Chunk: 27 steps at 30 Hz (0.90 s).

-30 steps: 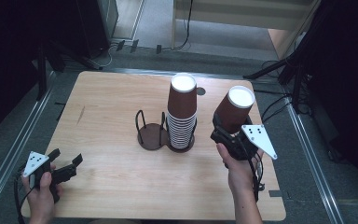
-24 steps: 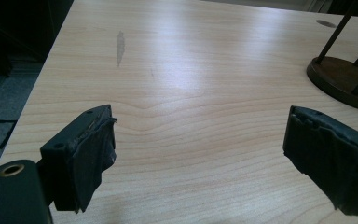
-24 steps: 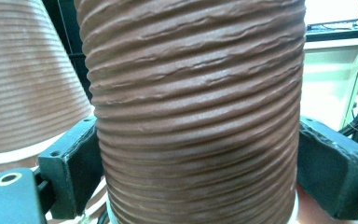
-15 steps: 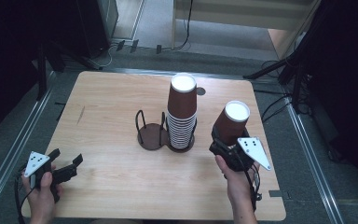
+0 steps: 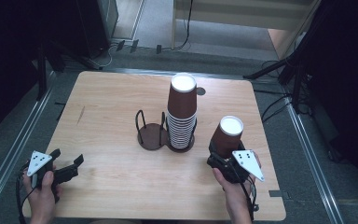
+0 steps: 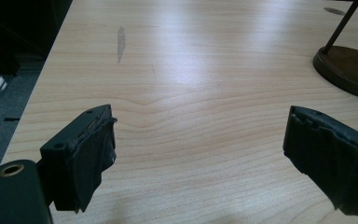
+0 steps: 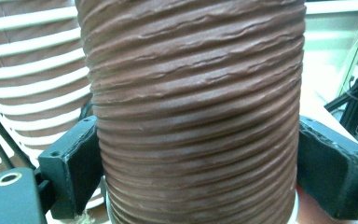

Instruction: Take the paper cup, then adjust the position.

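While the person's hands come in at the bottom of the high view, the left gripper (image 5: 67,166) sits at the lower left of the frame, low over the table (image 5: 107,116) near its front left corner, jaws spread wide with nothing between them. In the left gripper view the same jaws stand far apart over bare wood, and the dark round base of the rack (image 6: 349,70) shows at the upper right.

At the lower right of the high view the right gripper (image 5: 220,157) clamps a single brown cup (image 5: 227,135), upside down, white bottom facing up, tilted slightly. Whether the cup rests on the table cannot be told. In the right gripper view the ribbed brown wall of this cup (image 7: 196,112) stands between the two black jaws, each pressed to a side.

Farther up, at the centre of the high view, the black wire rack (image 5: 151,133) stands on the table, its left ring bare. Its right ring holds a tall stack (image 5: 182,112) of upside-down brown cups. In the right gripper view the stack (image 7: 32,70) shows at the upper left, behind the held cup.
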Available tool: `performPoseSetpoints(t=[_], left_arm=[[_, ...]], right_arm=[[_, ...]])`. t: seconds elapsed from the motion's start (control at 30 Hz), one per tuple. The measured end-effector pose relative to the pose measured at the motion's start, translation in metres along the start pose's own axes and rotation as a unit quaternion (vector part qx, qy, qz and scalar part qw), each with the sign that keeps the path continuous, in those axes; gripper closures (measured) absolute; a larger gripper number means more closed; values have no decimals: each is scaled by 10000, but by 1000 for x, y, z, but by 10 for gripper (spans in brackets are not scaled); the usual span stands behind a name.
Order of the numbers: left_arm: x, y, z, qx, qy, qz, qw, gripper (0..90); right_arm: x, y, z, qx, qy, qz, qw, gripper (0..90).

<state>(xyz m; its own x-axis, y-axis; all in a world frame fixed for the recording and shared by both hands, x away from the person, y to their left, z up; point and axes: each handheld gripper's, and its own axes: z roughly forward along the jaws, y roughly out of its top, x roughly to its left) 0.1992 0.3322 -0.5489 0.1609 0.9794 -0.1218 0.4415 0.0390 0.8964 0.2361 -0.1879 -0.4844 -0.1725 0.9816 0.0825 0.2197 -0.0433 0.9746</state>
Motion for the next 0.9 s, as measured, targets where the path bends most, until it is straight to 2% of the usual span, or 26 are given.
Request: performPoseSetpoints(t=[0.1, 0.2, 0.43, 0.63, 0.8, 0.87, 0.9], left_arm=[[-1, 1, 0, -4, -2, 36, 10000, 94], [-4, 4, -1, -22, -148, -56, 9999, 94], [-26, 13, -1, -70, -414, 68, 9991, 95], [-36, 21, 0, -130, -532, 29, 9985, 94], [-52, 34, 1, -137, -715, 177, 9972, 94], [-65, 42, 3, -124, -810, 321, 9961, 94], [-65, 42, 3, -124, -810, 321, 9961, 94]], right_arm=[[1, -6, -2, 43, 9, -23, 10000, 104], [1, -8, -2, 73, 2, -92, 9999, 104], [10, -18, -3, 179, 145, -326, 9992, 106], [18, -24, -3, 226, 191, -485, 9984, 106], [26, -29, -3, 292, 289, -628, 9972, 105], [28, -29, -4, 282, 328, -658, 9969, 105], [28, -29, -4, 282, 328, -658, 9969, 105]])
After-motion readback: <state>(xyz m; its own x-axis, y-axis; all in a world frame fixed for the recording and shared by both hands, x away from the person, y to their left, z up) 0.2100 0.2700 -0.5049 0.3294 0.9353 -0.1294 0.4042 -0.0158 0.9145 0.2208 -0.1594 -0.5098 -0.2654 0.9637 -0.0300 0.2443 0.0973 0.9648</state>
